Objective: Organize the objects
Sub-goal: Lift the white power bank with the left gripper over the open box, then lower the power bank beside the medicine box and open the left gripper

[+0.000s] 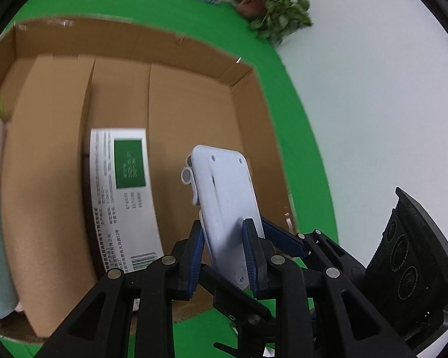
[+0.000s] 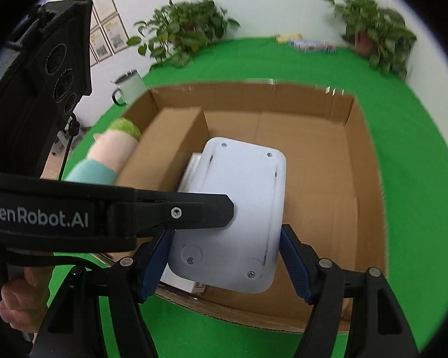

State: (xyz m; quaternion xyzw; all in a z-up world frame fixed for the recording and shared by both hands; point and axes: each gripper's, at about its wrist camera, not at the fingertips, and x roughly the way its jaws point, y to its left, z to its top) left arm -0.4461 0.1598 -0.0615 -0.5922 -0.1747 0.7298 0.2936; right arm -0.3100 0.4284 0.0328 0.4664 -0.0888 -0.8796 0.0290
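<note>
We hold a white plastic device (image 2: 236, 208), flat and rigid with screws on its underside, just above the open cardboard box (image 2: 367, 179). The left hand-held gripper (image 1: 224, 253) is pinched tight on its thin edge. The right hand-held gripper (image 2: 227, 256) spans its width about half open, blue pads against both long sides. The device looks light, stiff and smooth, so it could slip; the flat long sides seem the safest hold. Inside the box, directly beneath the device, lies a white printed carton (image 1: 122, 191). A plush toy (image 2: 116, 149) leans at the box's left wall. Beyond the box's far wall stand potted plants (image 2: 182, 32) on the green surface (image 2: 418, 208).
</note>
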